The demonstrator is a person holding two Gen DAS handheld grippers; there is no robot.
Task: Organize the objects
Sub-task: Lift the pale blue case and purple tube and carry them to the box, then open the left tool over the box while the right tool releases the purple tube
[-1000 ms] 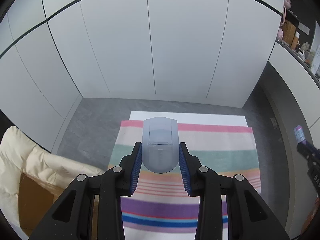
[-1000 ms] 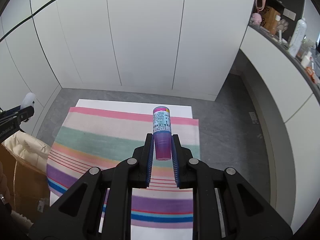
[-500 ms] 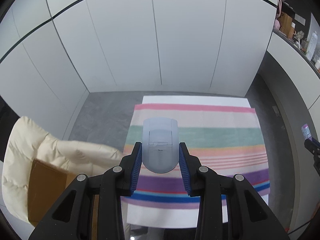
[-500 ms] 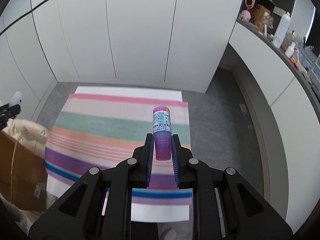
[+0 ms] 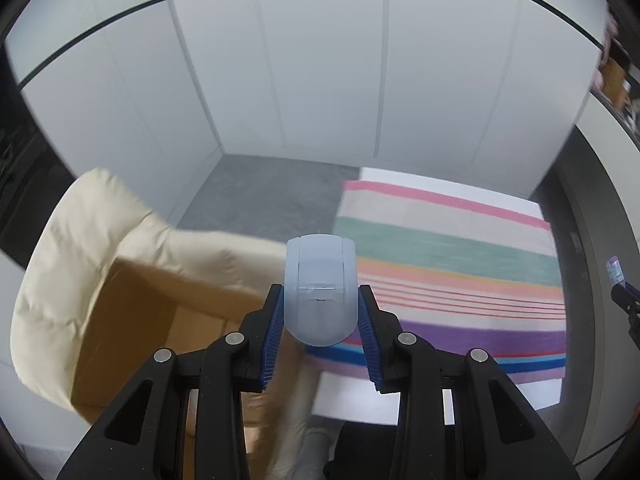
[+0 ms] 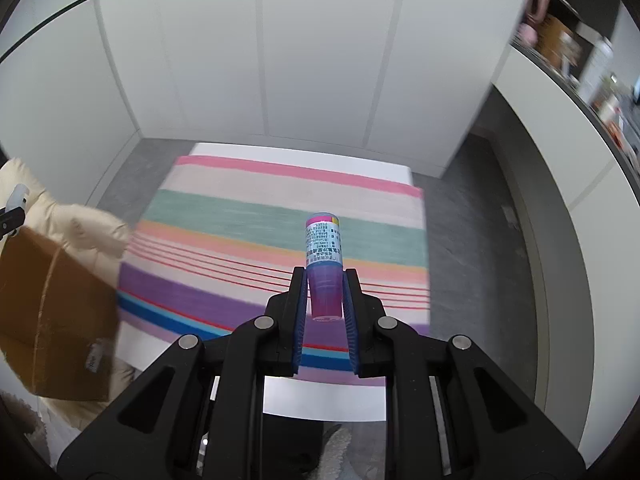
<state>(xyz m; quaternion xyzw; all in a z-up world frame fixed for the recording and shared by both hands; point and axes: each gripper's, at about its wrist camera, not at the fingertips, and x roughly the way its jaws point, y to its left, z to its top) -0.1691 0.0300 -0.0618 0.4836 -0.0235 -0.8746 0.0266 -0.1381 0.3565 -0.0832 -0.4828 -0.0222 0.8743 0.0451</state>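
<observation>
Left wrist view shows the left tool (image 5: 320,316) clamped on a pale blue dispenser (image 5: 319,288) above the cardboard box (image 5: 128,332), right tool (image 6: 325,300) gripping a purple bottle (image 6: 324,258): carrying step, next likely lowering into the box.

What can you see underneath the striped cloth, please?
The striped cloth lies on a white table, whose top shows as bare margins at the near and far edges. The cloth hides the rest of the tabletop, so anything beneath it cannot be seen.
</observation>
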